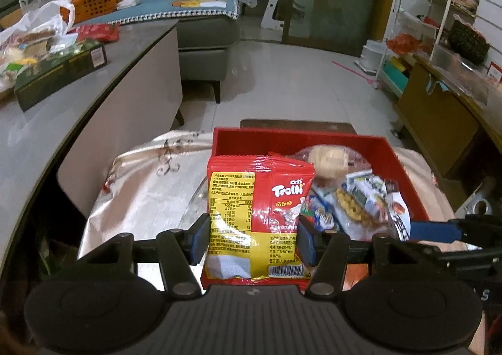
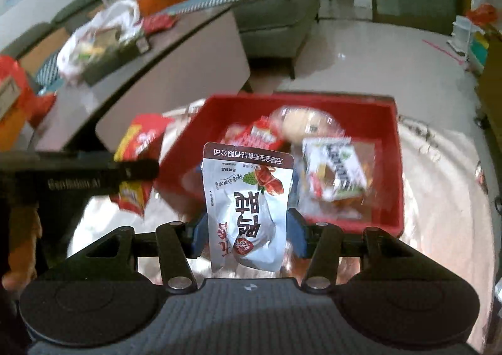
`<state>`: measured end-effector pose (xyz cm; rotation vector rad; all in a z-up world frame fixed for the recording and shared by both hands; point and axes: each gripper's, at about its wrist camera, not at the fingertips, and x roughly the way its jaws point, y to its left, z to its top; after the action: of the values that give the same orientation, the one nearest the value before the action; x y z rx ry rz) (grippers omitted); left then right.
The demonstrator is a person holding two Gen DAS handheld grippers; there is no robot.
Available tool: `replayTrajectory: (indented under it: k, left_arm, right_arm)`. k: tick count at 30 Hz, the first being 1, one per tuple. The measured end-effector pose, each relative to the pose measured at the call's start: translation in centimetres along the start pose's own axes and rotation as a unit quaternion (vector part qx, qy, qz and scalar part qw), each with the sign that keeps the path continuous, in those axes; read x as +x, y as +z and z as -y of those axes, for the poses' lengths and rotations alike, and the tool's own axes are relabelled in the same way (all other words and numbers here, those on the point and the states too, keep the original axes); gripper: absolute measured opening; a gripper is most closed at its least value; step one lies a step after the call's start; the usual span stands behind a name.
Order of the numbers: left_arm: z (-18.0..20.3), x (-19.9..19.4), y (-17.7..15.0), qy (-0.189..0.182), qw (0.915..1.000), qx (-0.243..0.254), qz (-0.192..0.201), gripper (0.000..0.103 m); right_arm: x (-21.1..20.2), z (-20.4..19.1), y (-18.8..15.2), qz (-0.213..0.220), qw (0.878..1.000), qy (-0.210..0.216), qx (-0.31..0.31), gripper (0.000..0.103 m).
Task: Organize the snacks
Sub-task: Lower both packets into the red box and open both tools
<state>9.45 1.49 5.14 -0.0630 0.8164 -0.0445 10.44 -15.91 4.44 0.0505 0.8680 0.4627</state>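
Observation:
My left gripper is shut on a red and yellow Trolli gummy packet and holds it upright over the near left edge of a red box. The box holds several snack packets. My right gripper is shut on a white duck-leg snack pouch, held upright just before the red box. The Trolli packet and the left gripper's finger show at the left in the right wrist view. The right gripper's blue finger shows at the right in the left wrist view.
The box rests on a silvery cloth. A grey table on the left carries a green box, plastic bags and an orange basket. A sofa stands behind, a wire rack and wooden cabinet at the right.

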Motion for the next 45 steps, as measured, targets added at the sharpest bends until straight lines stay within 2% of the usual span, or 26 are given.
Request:
replayTrajectory:
  k: [12,21,45]
  left_arm:
    - [2.2,2.7,2.3,0.015,0.9998,0.008,0.008,0.05]
    - [2.7,5.7,4.0,0.031,0.9995,0.008,0.004,0.05]
    - [3.4,9.5,4.8,0.038,0.999,0.008,-0.023,0.05]
  right_arm:
    - [1.1,1.5,3.6,0.041,0.999,-0.009,0.006,0.06]
    - [2.7,3.1,5.0,0.04,0.999,-0.023,0.015,0.06]
    - [6.3,4.3,6.0,0.009,0.999,-0.037,0.017,0.06]
